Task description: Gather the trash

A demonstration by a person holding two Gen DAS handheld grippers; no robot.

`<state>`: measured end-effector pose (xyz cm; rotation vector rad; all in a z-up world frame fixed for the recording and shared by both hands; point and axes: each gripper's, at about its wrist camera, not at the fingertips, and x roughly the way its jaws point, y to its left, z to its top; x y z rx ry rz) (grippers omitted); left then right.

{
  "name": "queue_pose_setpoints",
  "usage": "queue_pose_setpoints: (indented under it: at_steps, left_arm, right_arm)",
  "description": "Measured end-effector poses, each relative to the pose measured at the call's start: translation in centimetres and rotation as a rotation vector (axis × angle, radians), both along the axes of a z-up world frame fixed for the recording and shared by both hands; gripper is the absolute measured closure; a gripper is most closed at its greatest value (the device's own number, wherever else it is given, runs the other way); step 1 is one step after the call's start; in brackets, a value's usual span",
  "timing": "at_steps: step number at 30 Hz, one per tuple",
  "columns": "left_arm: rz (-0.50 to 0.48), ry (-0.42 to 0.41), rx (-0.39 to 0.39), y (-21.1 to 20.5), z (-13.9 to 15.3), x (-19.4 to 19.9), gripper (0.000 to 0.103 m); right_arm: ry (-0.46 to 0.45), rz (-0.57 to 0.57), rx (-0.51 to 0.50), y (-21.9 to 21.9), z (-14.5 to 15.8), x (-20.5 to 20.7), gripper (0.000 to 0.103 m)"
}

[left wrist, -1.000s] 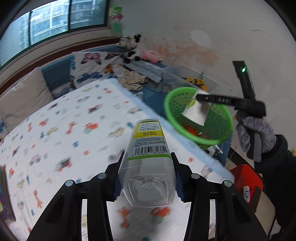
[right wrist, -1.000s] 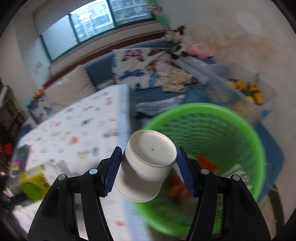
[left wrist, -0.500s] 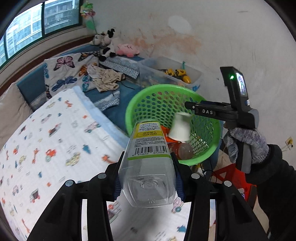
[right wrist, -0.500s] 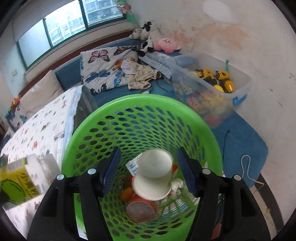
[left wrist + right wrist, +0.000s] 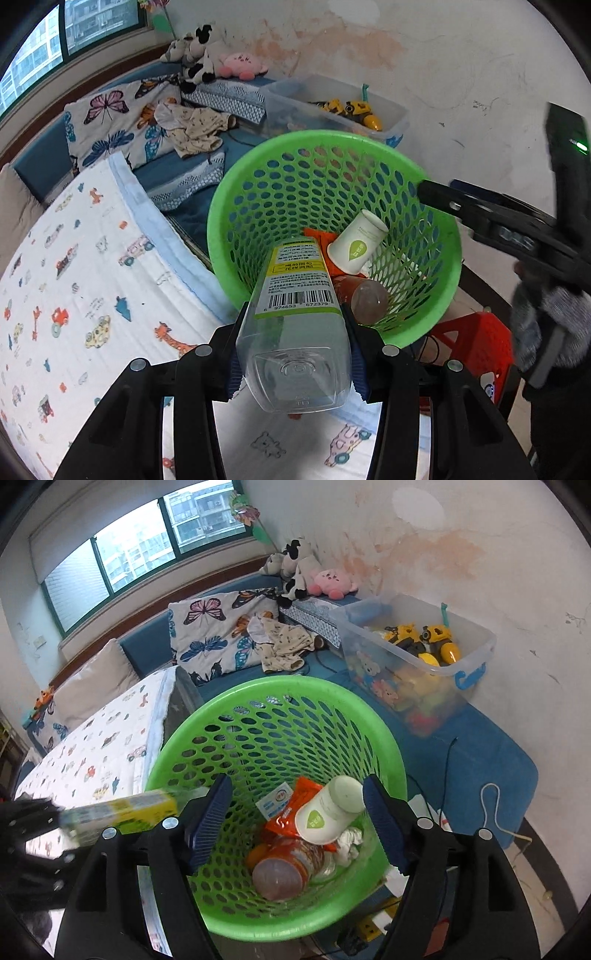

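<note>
Bottle held at the basket, cup lying inside

The left hand-held gripper (image 5: 295, 363) clamps the clear bottle (image 5: 295, 314) at the green basket (image 5: 236, 206)'s near rim; the right hand-held gripper (image 5: 297, 821) hangs wide open and empty above the paper cup (image 5: 330, 814) inside.

Green perforated basket (image 5: 273, 716); white cup (image 5: 328, 816) showing green leaf logo; clear bottle (image 5: 295, 332) wearing yellow-green label; orange wrapper (image 5: 295, 812); white sheet (image 5: 74, 277) displaying animal-and-car print at 9 o'clock.

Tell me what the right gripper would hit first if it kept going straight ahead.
Probably the paper cup lying on the trash in the green basket; the open right gripper points down into it, though depth is unclear.
</note>
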<state>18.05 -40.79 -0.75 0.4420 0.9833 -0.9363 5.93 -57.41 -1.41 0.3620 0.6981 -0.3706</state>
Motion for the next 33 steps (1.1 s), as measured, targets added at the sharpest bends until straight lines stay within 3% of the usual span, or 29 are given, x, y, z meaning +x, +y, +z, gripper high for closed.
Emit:
queue_pose_setpoints:
  at_steps: [9,16,21,25,33]
  left_arm:
    - [0.017,0.027,-0.041,-0.1,0.3,0.2,0.056]
    - [0.056,0.005,-0.103,2.6,2.0,-0.5,0.053]
    - [0.084,-0.037,-0.143,5.6,3.2,-1.4,0.044]
    - [0.121,-0.068,-0.171,8.5,3.9,-2.1,0.029]
    - [0.237,-0.161,-0.216,15.3,5.1,-3.3,0.017]
  right_arm:
    - [-0.024,0.013,0.011,0.9,0.3,-1.6,0.029]
    - [-0.038,0.038,0.014,2.8,0.7,-2.6,0.029]
    - [-0.042,0.071,-0.005,5.2,1.2,-3.2,0.026]
    - [-0.051,0.101,0.005,7.2,1.7,-3.8,0.022]
    - [-0.031,0.163,-0.028,12.5,1.7,-4.1,0.018]
